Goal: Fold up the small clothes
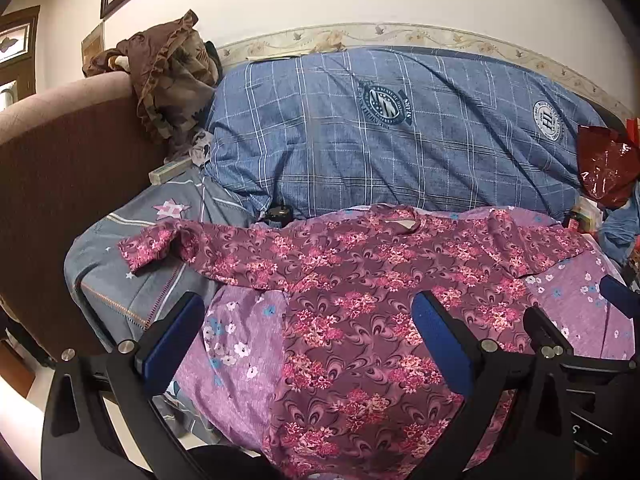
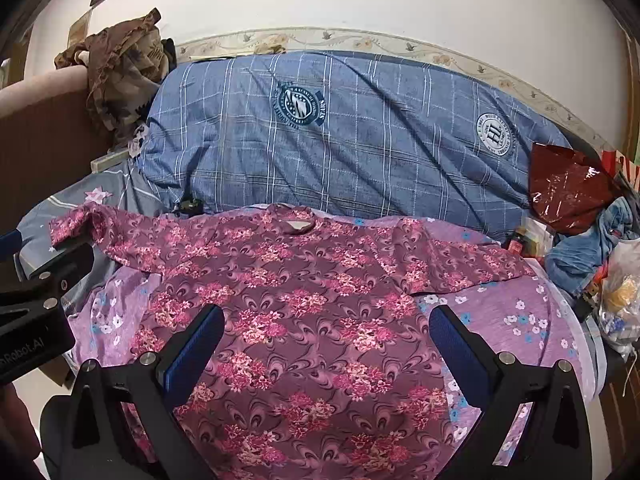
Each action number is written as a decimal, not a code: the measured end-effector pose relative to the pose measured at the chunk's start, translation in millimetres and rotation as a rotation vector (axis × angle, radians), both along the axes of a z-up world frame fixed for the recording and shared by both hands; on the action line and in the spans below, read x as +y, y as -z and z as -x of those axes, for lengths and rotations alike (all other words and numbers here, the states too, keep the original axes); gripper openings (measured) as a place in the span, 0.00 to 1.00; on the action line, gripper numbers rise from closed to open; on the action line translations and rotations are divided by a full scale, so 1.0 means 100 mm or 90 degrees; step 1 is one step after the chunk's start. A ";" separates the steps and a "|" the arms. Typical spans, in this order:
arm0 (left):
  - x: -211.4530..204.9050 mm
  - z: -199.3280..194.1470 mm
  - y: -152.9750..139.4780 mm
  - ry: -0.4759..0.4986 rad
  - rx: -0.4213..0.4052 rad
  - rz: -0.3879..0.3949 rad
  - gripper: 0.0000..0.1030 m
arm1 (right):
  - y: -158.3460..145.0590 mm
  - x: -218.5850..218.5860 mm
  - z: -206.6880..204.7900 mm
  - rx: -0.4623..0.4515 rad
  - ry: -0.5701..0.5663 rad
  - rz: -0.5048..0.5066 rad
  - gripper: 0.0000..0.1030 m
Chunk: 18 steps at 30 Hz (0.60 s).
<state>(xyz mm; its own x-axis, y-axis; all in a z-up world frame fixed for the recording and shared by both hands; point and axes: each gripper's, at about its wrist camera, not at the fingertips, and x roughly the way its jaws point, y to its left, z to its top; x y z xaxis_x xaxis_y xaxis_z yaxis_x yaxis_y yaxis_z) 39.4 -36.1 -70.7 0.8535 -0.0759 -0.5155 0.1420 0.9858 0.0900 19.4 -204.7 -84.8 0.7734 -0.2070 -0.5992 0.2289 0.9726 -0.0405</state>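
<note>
A maroon long-sleeved top with pink flowers (image 1: 352,312) (image 2: 304,320) lies spread flat on a lilac flowered sheet (image 1: 240,360) (image 2: 504,320). Its neckline is at the far side and a sleeve stretches out to each side. My left gripper (image 1: 308,300) hovers open over the top's lower left part, blue pads wide apart, nothing between them. My right gripper (image 2: 328,312) is also open and empty over the lower middle of the top. In the left wrist view the right gripper (image 1: 576,300) shows close at the right.
A blue checked duvet (image 1: 380,140) is bunched along the wall behind the top. A grey star-print pillow (image 1: 132,272) and brown headboard (image 1: 60,168) lie left, with brown frilled cloth (image 1: 168,80) on it. A red plastic bag (image 2: 568,188) and clutter (image 2: 616,288) sit right.
</note>
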 end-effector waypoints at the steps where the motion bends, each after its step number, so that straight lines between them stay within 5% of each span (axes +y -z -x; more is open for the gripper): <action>1: 0.01 -0.01 0.02 0.000 0.002 0.001 1.00 | 0.01 0.01 -0.02 0.003 -0.001 0.001 1.00; 18: 0.16 -0.12 0.10 -0.005 0.030 0.014 1.00 | 0.06 0.14 -0.12 0.019 -0.015 0.019 1.00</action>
